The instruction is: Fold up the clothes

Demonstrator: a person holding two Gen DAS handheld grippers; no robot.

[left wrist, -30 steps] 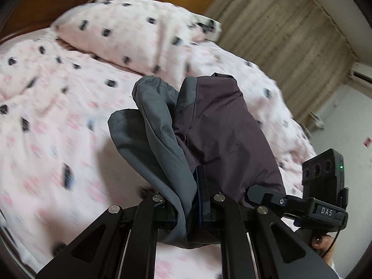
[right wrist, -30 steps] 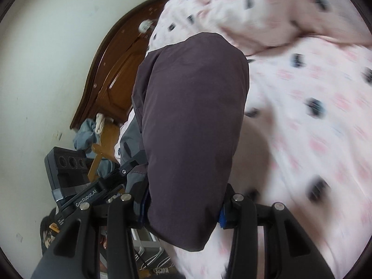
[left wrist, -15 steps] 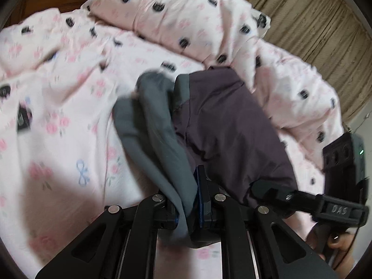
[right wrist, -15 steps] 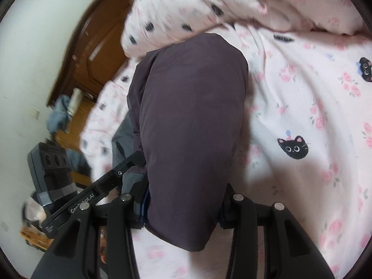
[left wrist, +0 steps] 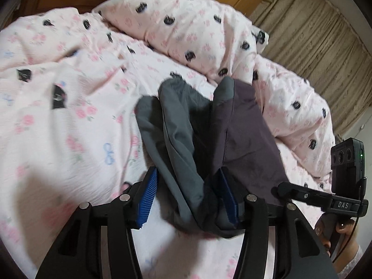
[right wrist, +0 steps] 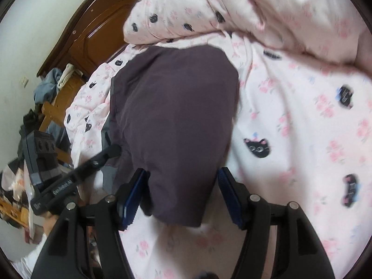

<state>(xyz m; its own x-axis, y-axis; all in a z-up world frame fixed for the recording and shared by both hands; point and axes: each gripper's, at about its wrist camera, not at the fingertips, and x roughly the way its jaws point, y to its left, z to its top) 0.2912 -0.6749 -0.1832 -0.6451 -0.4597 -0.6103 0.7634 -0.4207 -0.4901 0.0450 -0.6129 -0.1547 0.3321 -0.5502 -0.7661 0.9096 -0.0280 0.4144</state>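
A folded garment, dark purple [left wrist: 244,134] with grey folds [left wrist: 176,127], lies on the pink cat-print bed sheet [left wrist: 69,116]. My left gripper [left wrist: 188,200] straddles its near grey end. Its jaws are opening, and the blue pads [left wrist: 147,197] stand off the cloth on the left side. In the right wrist view the purple bundle [right wrist: 176,107] lies between the jaws of my right gripper [right wrist: 181,196]. These jaws are opening too, with the pads [right wrist: 229,200] beside the cloth rather than pressing it. Each view shows the other gripper's tracker box [left wrist: 347,155] [right wrist: 40,153] at its edge.
A bunched duvet in the same print [left wrist: 193,28] lies behind the garment. A dark wooden headboard [right wrist: 93,34] rises at the bed's head. A wooden bedside stand with piled clothes [right wrist: 55,83] is at the left, and beige curtains [left wrist: 313,34] hang at the far right.
Both grippers have sunk toward the bed with the garment. Their jaws, shut on the cloth before, have spread apart and let go of it.
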